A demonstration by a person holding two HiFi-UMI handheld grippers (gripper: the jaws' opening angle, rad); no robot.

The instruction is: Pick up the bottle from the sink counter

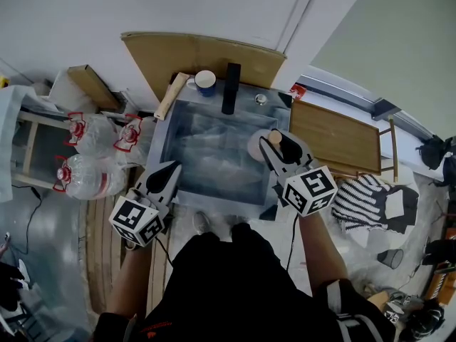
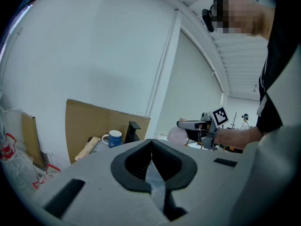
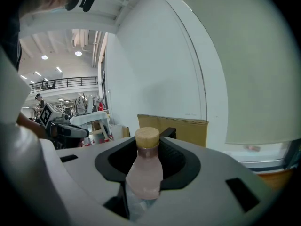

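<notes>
A pale pink bottle point(image 3: 145, 175) with a wooden cap point(image 3: 147, 136) stands upright between the jaws of my right gripper point(image 3: 146, 150), whose pads press on its sides. In the head view the bottle point(image 1: 261, 145) and the right gripper point(image 1: 279, 149) are over the sink's right rim point(image 1: 273, 191); whether the bottle's base rests on anything is hidden. My left gripper point(image 1: 169, 171) hovers at the sink's front left corner, its jaws together with nothing in them. In the left gripper view its own tips point(image 2: 151, 147) meet, and the bottle point(image 2: 177, 135) shows far off.
A steel sink basin point(image 1: 214, 155) lies ahead with a black faucet point(image 1: 230, 87), a blue mug point(image 1: 205, 83) and a wooden block point(image 1: 171, 95) behind it. Cardboard point(image 1: 203, 54) leans on the wall. A wooden board point(image 1: 335, 137) is right, water jugs point(image 1: 85, 175) left.
</notes>
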